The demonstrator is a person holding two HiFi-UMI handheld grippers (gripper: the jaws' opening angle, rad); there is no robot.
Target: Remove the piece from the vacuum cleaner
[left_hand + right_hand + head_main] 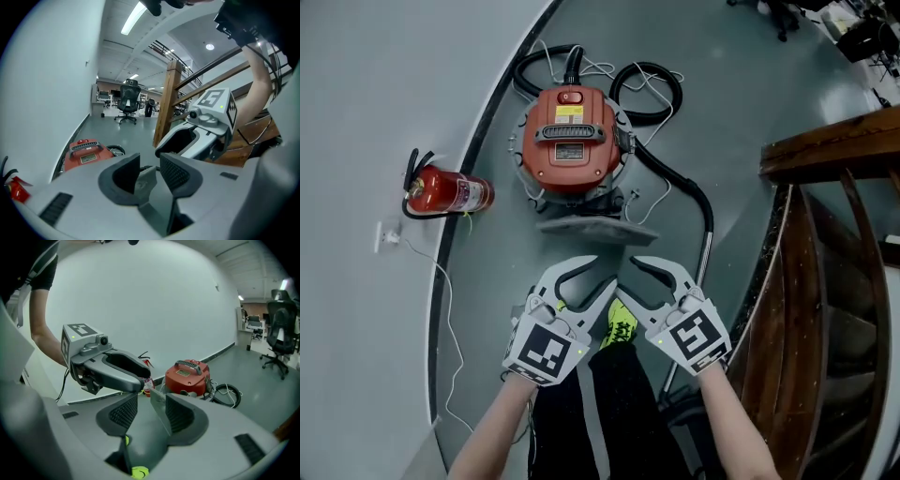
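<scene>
Grey flat panel (595, 228), apparently freed from the round orange vacuum cleaner (572, 141), sits mid-frame below it, between the parted fingers of left gripper (605, 272) and right gripper (628, 277), neither pinching it, seemingly to set it down.

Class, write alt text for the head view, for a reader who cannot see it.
Seen from above, the left gripper and right gripper point, jaws apart, at a flat grey piece just in front of a red vacuum cleaner on a grey floor. A red fire extinguisher is at left; wooden stairs are at right.
</scene>
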